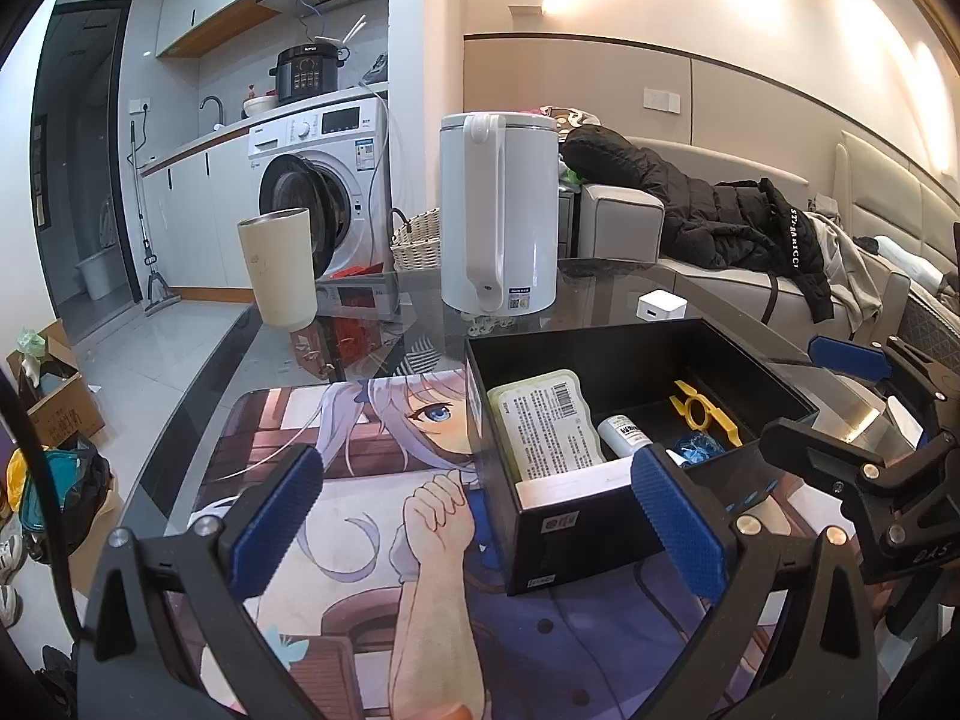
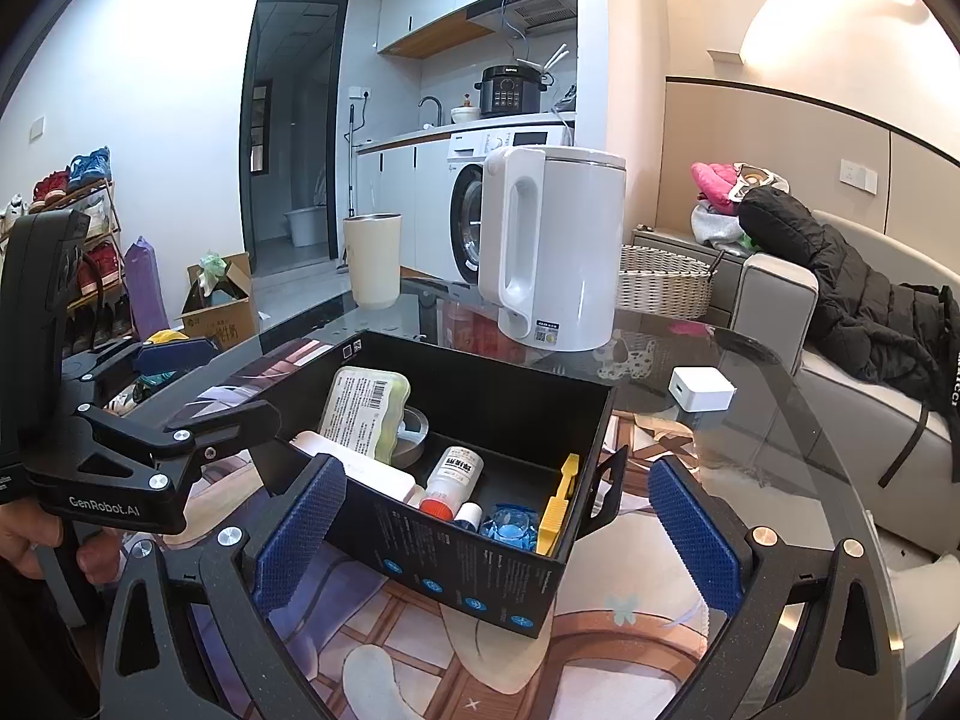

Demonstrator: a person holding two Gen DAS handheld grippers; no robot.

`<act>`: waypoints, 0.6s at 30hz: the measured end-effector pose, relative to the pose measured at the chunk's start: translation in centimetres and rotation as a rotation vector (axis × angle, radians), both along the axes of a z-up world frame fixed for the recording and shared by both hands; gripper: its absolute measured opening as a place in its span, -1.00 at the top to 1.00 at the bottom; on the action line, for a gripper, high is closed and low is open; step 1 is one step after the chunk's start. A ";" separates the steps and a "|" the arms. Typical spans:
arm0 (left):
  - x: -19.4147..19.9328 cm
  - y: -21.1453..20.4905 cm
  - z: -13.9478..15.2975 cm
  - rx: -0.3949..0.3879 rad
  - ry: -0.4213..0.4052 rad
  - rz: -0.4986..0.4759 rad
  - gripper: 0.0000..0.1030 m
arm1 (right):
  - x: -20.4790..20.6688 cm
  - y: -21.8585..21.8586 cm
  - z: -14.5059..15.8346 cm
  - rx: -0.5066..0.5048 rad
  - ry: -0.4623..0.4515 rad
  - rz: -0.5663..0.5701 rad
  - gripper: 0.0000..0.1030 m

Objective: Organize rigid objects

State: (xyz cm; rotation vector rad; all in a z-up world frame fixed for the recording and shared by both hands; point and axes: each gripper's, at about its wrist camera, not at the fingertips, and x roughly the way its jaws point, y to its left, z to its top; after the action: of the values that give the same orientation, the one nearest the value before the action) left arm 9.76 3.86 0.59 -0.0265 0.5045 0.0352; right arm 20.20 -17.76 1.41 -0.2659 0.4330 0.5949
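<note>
Now the black box (image 2: 480,564), holding a green packet (image 2: 366,414), white bottle (image 2: 456,474) and yellow tool (image 2: 558,510), sits mid-frame on the printed mat (image 1: 372,540), with left gripper (image 1: 474,522) and right gripper (image 2: 492,540) both spread apart, empty.

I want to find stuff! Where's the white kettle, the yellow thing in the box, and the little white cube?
white kettle (image 2: 576,252), right wrist view, on its smooth side wall.
yellow thing (image 2: 558,507), right wrist view, on its long flat arm.
little white cube (image 2: 702,389), right wrist view, on its top face.
</note>
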 end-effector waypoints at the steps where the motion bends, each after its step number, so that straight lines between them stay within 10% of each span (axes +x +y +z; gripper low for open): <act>1: 0.0 0.0 0.0 0.000 0.000 -0.001 -1.00 | 0.0 0.0 0.0 0.000 0.000 0.002 -0.99; 18: -0.3 -0.4 0.0 0.017 -0.005 -0.004 -1.00 | 0.0 0.0 0.0 0.000 0.000 0.001 -0.99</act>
State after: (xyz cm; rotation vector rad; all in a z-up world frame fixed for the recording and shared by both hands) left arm 9.50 3.42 0.57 -0.0091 0.4991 0.0350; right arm 20.21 -17.76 1.39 -0.2661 0.4333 0.5955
